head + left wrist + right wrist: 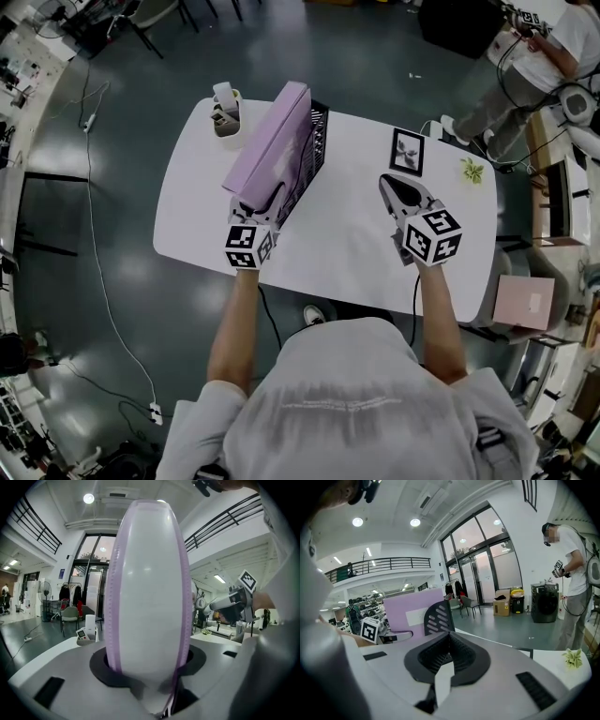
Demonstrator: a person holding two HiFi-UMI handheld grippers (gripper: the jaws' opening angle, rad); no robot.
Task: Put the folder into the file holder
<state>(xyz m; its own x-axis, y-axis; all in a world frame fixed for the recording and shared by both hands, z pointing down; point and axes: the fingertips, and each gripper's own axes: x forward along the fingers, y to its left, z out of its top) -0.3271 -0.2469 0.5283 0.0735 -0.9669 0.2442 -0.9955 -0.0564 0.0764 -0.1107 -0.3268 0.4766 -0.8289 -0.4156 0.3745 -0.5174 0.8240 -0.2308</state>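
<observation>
The purple folder (281, 141) stands on edge, leaning left, with its far end in the black mesh file holder (317, 141) on the white table (347, 244). My left gripper (258, 202) is at the folder's near end. In the left gripper view the folder's white spine (147, 588) fills the space between the jaws, and a strip of dark pad shows at either side, so the left gripper (147, 667) is open around it. My right gripper (398, 187) hovers over the table to the right, shut and empty (449, 653). It looks toward the folder (410, 609) and holder (438, 616).
A pen cup (225, 112) stands at the table's far left corner. A framed picture (407, 152) and a small plant (472, 170) lie at the far right. A person (534, 66) stands beyond the table's right end, and a pink box (525, 302) sits off to the right.
</observation>
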